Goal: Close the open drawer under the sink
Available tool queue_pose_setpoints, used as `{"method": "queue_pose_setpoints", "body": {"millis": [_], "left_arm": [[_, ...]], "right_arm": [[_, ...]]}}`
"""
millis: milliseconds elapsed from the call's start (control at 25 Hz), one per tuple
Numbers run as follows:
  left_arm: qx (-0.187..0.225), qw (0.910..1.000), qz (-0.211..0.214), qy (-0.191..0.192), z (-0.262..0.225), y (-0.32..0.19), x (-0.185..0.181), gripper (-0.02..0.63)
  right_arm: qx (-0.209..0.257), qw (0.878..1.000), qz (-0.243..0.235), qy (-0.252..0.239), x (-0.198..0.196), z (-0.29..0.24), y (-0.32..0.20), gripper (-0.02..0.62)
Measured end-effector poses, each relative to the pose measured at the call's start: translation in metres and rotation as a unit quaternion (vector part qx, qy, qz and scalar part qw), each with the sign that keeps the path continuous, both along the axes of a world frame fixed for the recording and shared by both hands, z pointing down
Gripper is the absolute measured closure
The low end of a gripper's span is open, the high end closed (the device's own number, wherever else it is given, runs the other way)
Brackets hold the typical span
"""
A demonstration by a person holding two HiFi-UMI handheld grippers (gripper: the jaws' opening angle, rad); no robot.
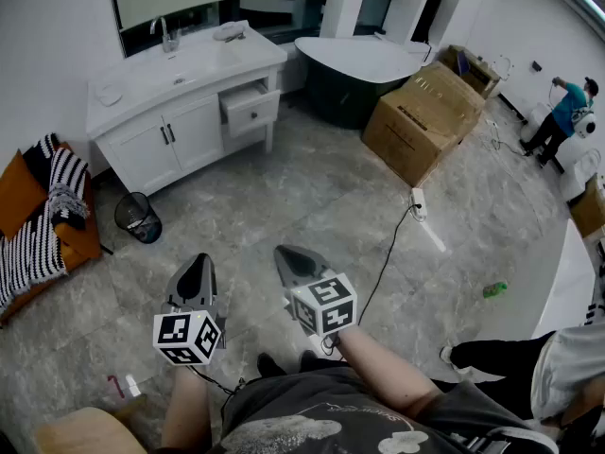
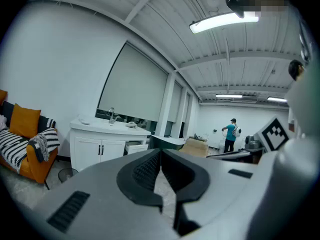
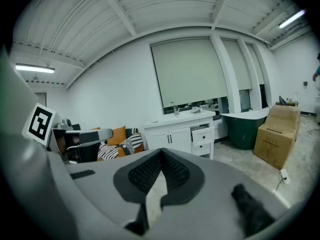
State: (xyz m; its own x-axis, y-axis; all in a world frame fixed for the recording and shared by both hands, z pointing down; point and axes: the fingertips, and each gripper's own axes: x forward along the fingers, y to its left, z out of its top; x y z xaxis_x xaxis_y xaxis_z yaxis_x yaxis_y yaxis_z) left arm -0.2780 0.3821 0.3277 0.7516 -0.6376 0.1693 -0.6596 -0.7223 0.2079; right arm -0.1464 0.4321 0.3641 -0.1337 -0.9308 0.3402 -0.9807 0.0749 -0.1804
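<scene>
A mock bathroom set up in a bare hall: a white vanity (image 1: 189,135) with sink (image 1: 184,69), a tub (image 1: 350,93) and a sofa (image 1: 19,197) share a marble floor (image 1: 312,206) with cardboard boxes (image 1: 425,121), under tube lights (image 2: 222,20).

My left gripper (image 1: 197,261) at 7 o'clock, right gripper (image 1: 285,253) at 6: grey tapered shells, black ribbed pads (image 3: 145,171) inside. Each has a white marker cube (image 1: 187,337) with black squares. I'm wearing a dark grey printed T-shirt (image 1: 312,424) and black shoes (image 1: 268,364).
</scene>
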Motion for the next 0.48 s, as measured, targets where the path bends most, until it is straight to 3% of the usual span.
{"method": "queue_pose_setpoints", "body": {"millis": [480], "left_arm": [[-0.004, 0.9998, 0.015, 0.015, -0.003, 0.008, -0.013, 0.586]], "right_arm": [[-0.004, 1.0, 0.003, 0.005, -0.016, -0.004, 0.0, 0.571]]}}
